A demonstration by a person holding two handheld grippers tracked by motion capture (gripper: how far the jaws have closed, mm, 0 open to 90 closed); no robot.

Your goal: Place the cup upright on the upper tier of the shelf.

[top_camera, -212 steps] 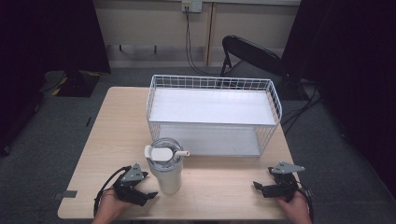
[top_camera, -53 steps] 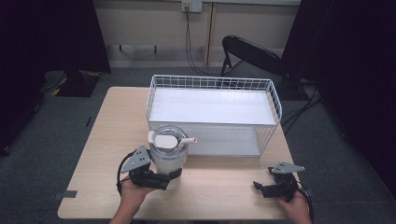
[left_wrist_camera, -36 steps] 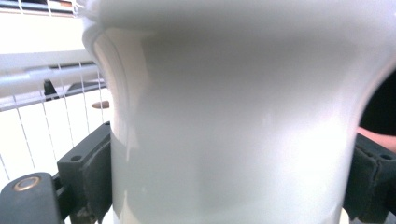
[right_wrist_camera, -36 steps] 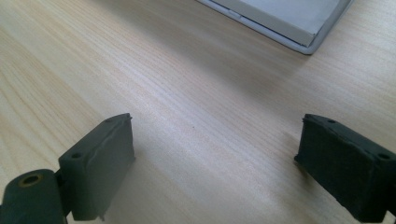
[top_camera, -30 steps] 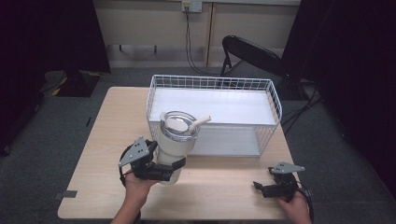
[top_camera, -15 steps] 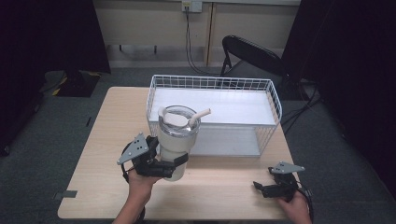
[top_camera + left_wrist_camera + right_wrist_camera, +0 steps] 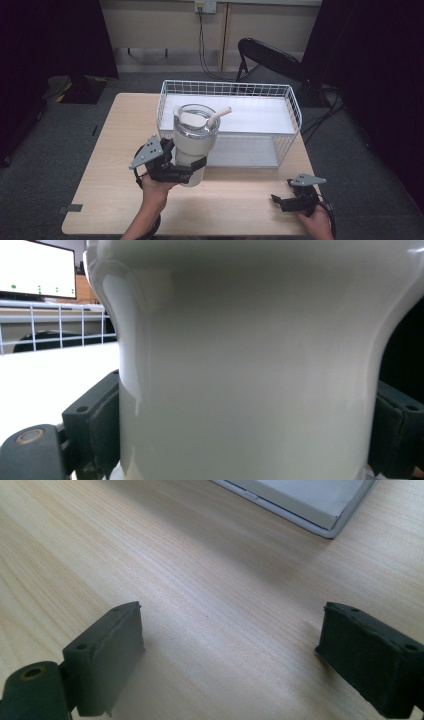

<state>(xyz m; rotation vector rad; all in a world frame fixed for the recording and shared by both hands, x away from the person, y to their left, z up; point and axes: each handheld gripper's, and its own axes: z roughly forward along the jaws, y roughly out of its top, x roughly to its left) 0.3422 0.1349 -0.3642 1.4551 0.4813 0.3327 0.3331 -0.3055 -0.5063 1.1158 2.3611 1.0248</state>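
Observation:
A cream tumbler [image 7: 192,145] with a clear lid and a bent straw [image 7: 220,115] is held up off the table, in front of the white wire basket [image 7: 227,89]. My left gripper [image 7: 187,172] is shut on the tumbler's lower body, one black jaw on each side. In the left gripper view the tumbler's wall [image 7: 250,370] is very close, with the basket rail behind at the left. My right gripper [image 7: 285,202] rests near the table's front right edge, open, with bare wood between its jaws [image 7: 230,650].
The wire basket has a white floor [image 7: 250,112] and stands at the back of the wooden table [image 7: 115,150]. A black chair [image 7: 265,57] stands behind the table. A basket corner [image 7: 320,510] shows ahead of the right gripper.
My left gripper closed on the tumbler and lifted it off the table, carrying it up and right toward the basket. The right gripper has stayed still.

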